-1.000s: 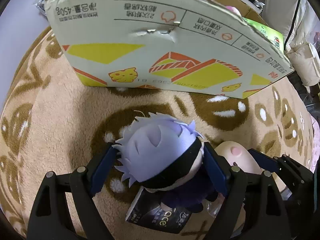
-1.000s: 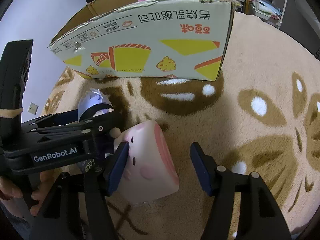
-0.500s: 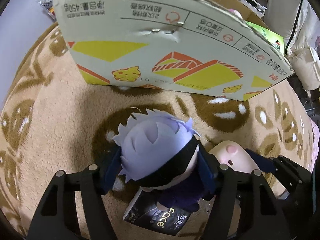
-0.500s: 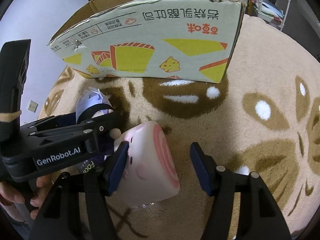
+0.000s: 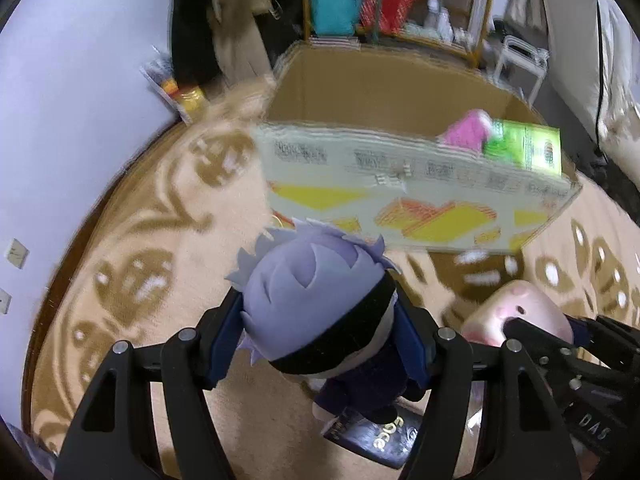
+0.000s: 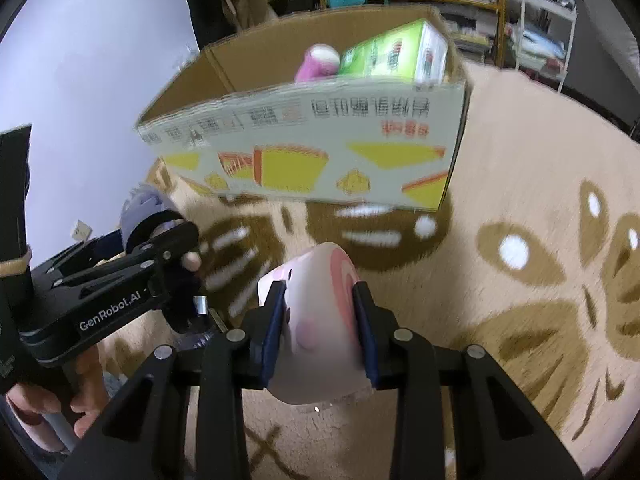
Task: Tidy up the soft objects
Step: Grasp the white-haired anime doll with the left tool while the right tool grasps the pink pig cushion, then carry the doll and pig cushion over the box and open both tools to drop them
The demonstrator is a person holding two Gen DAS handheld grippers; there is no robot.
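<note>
Item 1, nearest. Left tongs (image 5: 320, 340): blue pads pinching the head of a plush doll (image 5: 316, 312) (lavender hair, black band across the face, dark body). The doll hangs between the pads, its body trailing toward 6 o'clock over a dark packet (image 5: 376, 436) lying on the carpet (image 5: 132, 264). In the right wrist view the left tongs (image 6: 160, 236) sit at 9 o'clock, held by a hand (image 6: 80, 396).

Item 2, nearest, right side. Right tongs (image 6: 320, 332): jaws have just been closing and now squeeze a pink squishy toy (image 6: 316, 320) between both pads, which dent its sides. From the left wrist view the same pink squishy toy (image 5: 516, 312) shows at 4 o'clock, just beside the doll.

Item 3, middle distance. Tan carpet with brown pattern, bare between the toys and the box.

Item 4, far, 12 o'clock. Open cardboard box (image 6: 304, 152) with yellow printed panels; already holding a magenta soft item (image 6: 316, 64) and a green pack (image 6: 396, 56) at its right end. Left portion of the interior looks free.

Item 5, farthest. Shelving (image 5: 400, 0) with clutter, blurred.

Step in hand, judged: both toys gripped, pick-up done, transfer to box starting.

Next move, judged: carry both over the near wall, clearing its rim, lower into the free left part, then spread the pads. Keep the two tongs from colliding.
</note>
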